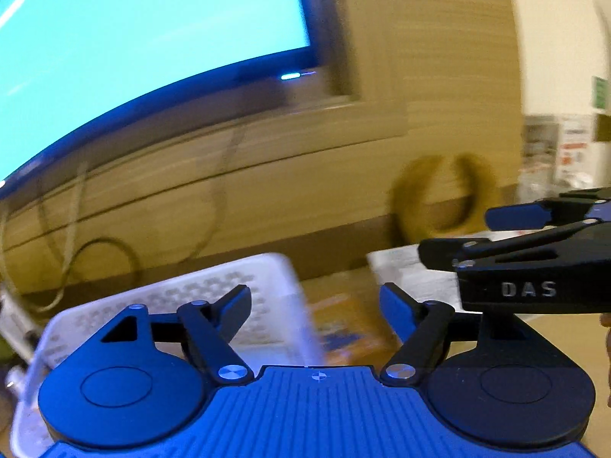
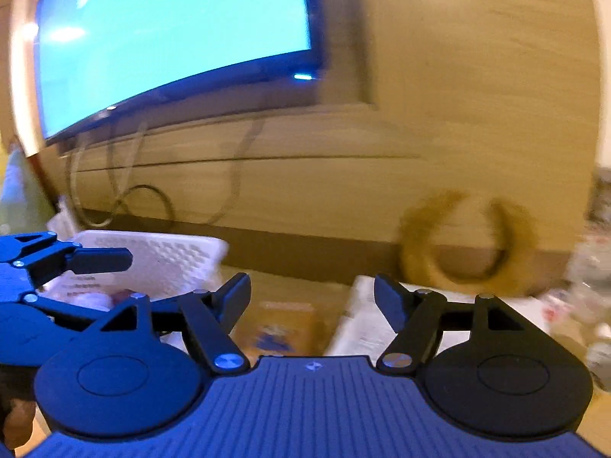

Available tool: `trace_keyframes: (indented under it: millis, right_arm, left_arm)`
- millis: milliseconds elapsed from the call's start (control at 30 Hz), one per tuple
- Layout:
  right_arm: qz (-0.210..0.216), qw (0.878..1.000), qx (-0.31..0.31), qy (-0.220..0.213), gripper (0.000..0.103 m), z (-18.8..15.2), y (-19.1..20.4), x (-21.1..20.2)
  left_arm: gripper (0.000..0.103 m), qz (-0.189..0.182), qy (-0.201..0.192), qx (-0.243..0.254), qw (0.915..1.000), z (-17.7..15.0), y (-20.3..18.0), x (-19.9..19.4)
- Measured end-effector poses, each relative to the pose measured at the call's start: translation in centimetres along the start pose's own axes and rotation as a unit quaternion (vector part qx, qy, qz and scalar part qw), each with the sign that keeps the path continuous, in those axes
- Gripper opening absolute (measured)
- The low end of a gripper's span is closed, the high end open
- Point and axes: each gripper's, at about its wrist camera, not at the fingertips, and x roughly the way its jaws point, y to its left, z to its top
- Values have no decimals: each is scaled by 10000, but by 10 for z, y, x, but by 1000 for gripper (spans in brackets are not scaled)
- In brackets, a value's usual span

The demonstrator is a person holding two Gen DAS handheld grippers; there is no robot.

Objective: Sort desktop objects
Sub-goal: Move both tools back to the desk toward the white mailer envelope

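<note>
White basket behind left hand-held gripper

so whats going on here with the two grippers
A person holds two grippers over a desk being sorted. The left gripper and right gripper are both open and empty. A white perforated basket sits to the left with items in it; an orange booklet and a printed paper lie ahead.
</note>
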Motion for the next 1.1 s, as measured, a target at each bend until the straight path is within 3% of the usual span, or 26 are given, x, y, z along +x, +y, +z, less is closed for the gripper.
trace_keyframes:
  millis: [233,433,533,1100]
  right_arm:
    - [-473,9979,362,234,76,-31,-64,-24]
    - [-542,9944,435,799,76,-73,-89,-23]
    - [-533,9921,574,982,76,-88,-103,-18]
    - [-645,9902,804,942,77,-65,-188,44]
  left_arm:
    - [89,-368,55,118,9992,-9,-66,11]
    - [90,-508,678,186,9962,-44,-94,39]
    - [89,-540,877,67,9947,-47,-94,58]
    - [90,-235,1034,-377,9937,-7,-83,149]
